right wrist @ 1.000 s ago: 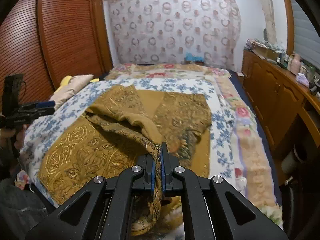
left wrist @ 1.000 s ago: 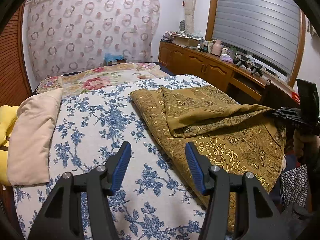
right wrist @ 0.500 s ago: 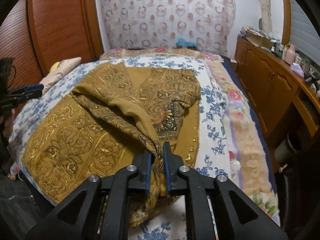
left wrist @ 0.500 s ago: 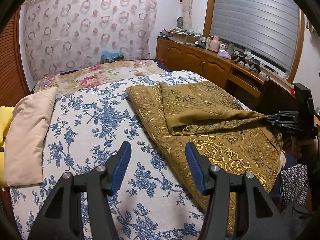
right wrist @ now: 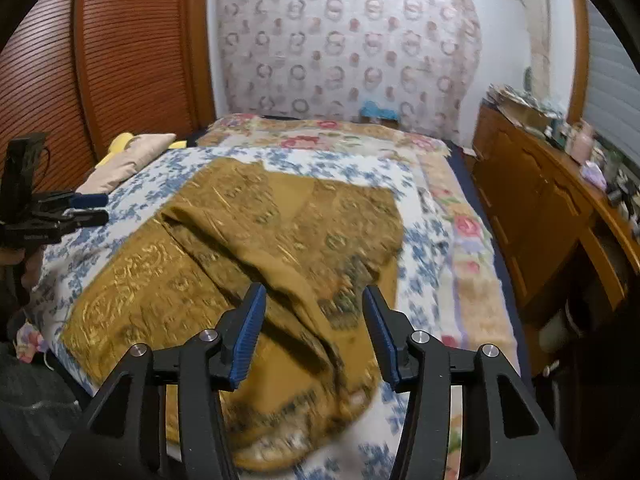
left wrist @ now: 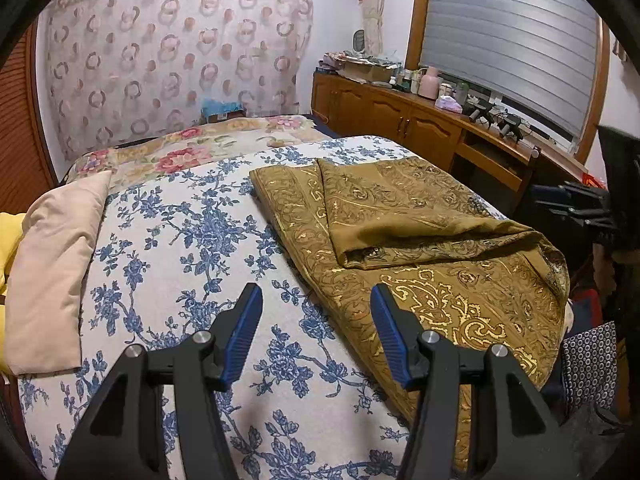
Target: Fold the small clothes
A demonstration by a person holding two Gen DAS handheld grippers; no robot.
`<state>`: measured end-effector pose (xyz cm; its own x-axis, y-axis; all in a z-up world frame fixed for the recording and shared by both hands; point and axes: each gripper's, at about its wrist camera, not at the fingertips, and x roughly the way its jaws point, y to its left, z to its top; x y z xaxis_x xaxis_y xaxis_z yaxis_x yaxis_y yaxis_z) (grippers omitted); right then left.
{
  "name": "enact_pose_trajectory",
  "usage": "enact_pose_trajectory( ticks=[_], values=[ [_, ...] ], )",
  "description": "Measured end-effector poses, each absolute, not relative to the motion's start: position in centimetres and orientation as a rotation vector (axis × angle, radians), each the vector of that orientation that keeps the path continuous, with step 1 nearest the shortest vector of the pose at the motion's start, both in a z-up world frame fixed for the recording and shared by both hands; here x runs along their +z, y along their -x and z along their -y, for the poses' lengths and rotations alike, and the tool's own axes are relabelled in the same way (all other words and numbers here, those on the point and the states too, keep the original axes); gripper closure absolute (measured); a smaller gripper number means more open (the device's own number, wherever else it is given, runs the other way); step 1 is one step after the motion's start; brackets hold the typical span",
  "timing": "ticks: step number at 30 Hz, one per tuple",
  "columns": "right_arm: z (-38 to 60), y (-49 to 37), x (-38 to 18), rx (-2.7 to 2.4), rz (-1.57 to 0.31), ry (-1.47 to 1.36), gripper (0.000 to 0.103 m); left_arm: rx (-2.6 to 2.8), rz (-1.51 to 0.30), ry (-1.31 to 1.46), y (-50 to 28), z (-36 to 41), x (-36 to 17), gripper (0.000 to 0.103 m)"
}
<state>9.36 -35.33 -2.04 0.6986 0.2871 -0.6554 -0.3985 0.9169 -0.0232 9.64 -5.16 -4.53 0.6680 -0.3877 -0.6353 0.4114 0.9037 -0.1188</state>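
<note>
I see open bedspread (left wrist: 192, 240) left of the garment (left wrist: 420, 240), clear up to the pillow (left wrist: 52, 272) at its far left edge. Right of the garment, a narrow bedspread strip, then cabinets (right wrist: 532, 208) hem it in.

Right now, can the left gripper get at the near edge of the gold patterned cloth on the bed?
Probably yes. The left gripper is open and empty above the blue floral bedspread, and the gold patterned cloth lies just beside its right finger with nothing between.
</note>
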Motion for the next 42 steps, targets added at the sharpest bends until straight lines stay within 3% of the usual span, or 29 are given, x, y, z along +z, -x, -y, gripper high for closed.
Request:
enact_pose_trajectory(
  ticks=[13,18,38,40,42],
  values=[
    [25.7,-16.2,-5.7,0.585,-0.815,0.293,0.050,-0.433,-0.772,-0.056,-13.2,4.9,-6.1,0.048],
    [23.4,-17.7,-7.0,0.643,-0.859,0.321,0.043,-0.426,-0.792,-0.057,-14.5,4.7,-6.1,0.048],
    [21.3,-18.3,-9.4,0.664,-0.892,0.371,0.037,-0.465,-0.867,-0.047,-20.1,5.5,-5.1,0.048],
    [21.3,-18.3,-9.3,0.654,-0.888,0.365,0.046,-0.469,-0.871,-0.049,-20.3,5.6,-5.1,0.048],
    [22.0,-18.9,-9.0,0.638,-0.891,0.339,0.080,-0.475,-0.874,-0.046,-20.7,5.8,-5.1,0.048]
  ],
)
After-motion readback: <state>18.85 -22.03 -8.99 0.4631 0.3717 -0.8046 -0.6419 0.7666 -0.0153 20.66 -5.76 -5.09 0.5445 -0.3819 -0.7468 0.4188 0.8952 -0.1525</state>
